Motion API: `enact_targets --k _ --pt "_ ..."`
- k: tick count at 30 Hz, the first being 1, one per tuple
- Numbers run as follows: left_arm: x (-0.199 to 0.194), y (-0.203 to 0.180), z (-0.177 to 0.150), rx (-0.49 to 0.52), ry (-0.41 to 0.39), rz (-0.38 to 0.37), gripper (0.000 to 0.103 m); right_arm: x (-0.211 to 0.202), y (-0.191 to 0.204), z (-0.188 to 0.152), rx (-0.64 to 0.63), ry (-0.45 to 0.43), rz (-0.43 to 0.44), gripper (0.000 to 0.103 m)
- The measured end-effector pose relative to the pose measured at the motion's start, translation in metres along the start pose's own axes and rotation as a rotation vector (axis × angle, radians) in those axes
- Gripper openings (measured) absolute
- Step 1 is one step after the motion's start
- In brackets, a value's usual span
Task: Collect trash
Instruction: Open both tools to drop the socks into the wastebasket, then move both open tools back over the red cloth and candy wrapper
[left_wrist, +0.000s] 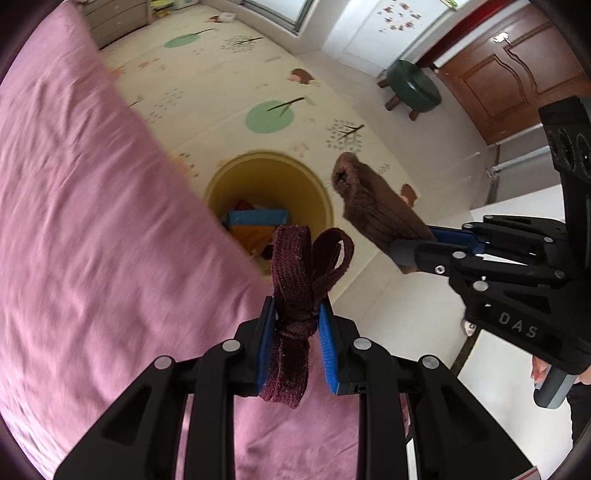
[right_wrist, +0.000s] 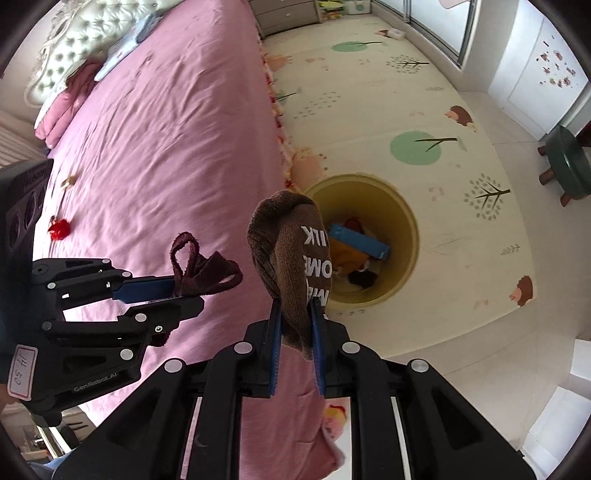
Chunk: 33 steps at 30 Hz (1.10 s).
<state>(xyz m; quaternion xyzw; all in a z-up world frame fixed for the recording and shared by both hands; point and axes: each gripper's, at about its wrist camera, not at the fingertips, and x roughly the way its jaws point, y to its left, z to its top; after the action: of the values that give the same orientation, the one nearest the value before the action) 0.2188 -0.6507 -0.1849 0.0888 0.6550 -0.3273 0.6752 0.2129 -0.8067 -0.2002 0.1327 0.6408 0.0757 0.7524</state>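
My left gripper (left_wrist: 297, 310) is shut on a knotted maroon fabric strap (left_wrist: 295, 266), held above the bed's edge just short of the yellow bin (left_wrist: 266, 157). To its right, my right gripper (left_wrist: 413, 247) pinches a brown sock (left_wrist: 369, 206) beside the bin's rim. In the right wrist view, my right gripper (right_wrist: 295, 314) is shut on the brown sock (right_wrist: 291, 254), which has white letters on it. The yellow bin (right_wrist: 369, 195) stands on the floor just beyond, with blue, orange and dark items inside. The left gripper (right_wrist: 177, 291) carries the maroon strap (right_wrist: 199, 269) over the bed.
A pink bed (right_wrist: 166, 147) fills the left, with a red scrap (right_wrist: 59, 229) and a small gold piece (right_wrist: 68, 181) lying on it. The patterned play mat (right_wrist: 369, 92) covers the floor around the bin. A green stool (right_wrist: 567, 162) stands at the far right, near a wooden door (left_wrist: 517, 74).
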Motion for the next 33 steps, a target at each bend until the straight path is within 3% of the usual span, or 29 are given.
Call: enact_targets --k 7,8,10,12,19,33 --pt "0.008 -0.014 0.041 0.039 -0.021 -0.002 0.027 -0.010 -0.030 0.023 0.007 -0.028 -0.018 0.018" --pt "0.006 -0.015 0.047 0.042 -0.033 0.000 0.031 -0.012 -0.035 0.026 0.015 -0.039 -0.017 0.025" --pt "0.004 -0.016 0.056 0.052 -0.057 0.005 0.057 -0.016 -0.044 0.031 0.037 -0.065 -0.007 0.031" --pt "0.001 -0.017 0.065 0.058 -0.084 0.031 0.063 -0.019 -0.053 0.036 0.062 -0.079 -0.005 0.035" --pt "0.000 -0.018 0.075 0.061 -0.069 0.030 0.068 -0.018 -0.054 0.038 0.061 -0.073 -0.017 0.035" --pt "-0.022 -0.008 0.044 0.054 -0.077 0.067 0.075 -0.029 -0.014 0.036 -0.010 -0.077 -0.013 0.040"
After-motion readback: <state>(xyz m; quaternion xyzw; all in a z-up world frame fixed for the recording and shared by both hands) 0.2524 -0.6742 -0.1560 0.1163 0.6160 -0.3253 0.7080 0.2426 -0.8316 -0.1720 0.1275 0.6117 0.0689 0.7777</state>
